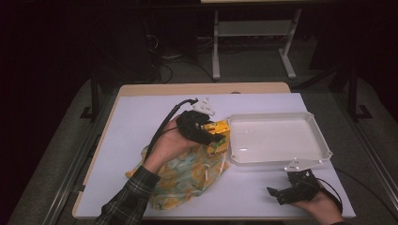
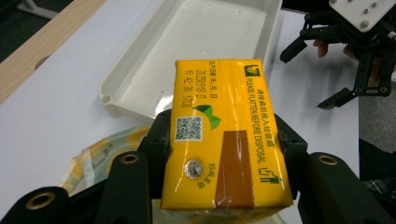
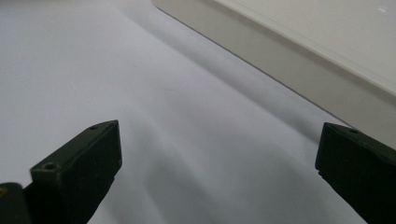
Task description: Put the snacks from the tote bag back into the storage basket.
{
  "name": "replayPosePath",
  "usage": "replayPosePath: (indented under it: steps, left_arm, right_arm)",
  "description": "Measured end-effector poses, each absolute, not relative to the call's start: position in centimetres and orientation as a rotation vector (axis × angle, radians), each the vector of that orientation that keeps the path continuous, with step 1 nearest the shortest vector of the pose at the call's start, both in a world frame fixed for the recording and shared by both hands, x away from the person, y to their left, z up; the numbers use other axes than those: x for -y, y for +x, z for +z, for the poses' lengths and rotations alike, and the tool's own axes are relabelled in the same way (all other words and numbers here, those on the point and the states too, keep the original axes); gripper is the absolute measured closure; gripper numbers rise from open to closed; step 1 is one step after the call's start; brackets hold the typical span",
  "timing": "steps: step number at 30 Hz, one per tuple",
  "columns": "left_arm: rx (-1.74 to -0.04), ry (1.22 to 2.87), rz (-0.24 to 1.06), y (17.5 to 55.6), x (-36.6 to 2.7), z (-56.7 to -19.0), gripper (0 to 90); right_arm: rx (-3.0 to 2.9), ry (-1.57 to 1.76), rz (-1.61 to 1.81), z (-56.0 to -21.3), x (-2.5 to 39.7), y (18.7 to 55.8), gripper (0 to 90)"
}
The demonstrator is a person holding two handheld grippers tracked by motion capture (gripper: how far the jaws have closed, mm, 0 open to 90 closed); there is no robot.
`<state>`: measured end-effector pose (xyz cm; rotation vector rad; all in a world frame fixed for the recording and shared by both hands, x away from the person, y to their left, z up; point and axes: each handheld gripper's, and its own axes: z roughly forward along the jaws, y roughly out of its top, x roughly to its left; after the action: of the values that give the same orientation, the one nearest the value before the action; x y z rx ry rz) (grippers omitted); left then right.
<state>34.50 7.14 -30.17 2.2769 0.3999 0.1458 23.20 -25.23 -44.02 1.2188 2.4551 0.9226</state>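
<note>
Holding: left gripper [image 1: 210, 131] has the yellow drink carton [image 2: 224, 135] clamped, jaws pressed on its two long sides, lifted just above the table.
Carton position: near the middle of the table, just left of the white tray [image 1: 319, 140], over the far edge of the patterned yellow bag [image 1: 187, 180].
Handling: looks like a small, light box with a foil straw hole on its face; glossy film could slip, and the walls would likely dent under a hard squeeze.
Best hold: mid-body across the flat sides, as now; keep clear of the foil spot.
Right gripper [image 1: 287, 191]: resting low at the near right, jaws spread wide, holding nothing, beside the tray's near rim.
Surface: white table [image 1: 136, 122], tray bare inside.
</note>
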Motion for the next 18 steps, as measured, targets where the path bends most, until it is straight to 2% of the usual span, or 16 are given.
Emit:
replayPosePath:
  steps: [18]
  left_arm:
    - [-0.396,2.257,0.140,35.0,-3.9,-30.5,52.0]
  right_arm:
    - [-2.453,1.221,0.931,-44.0,25.3,23.1,0.0]
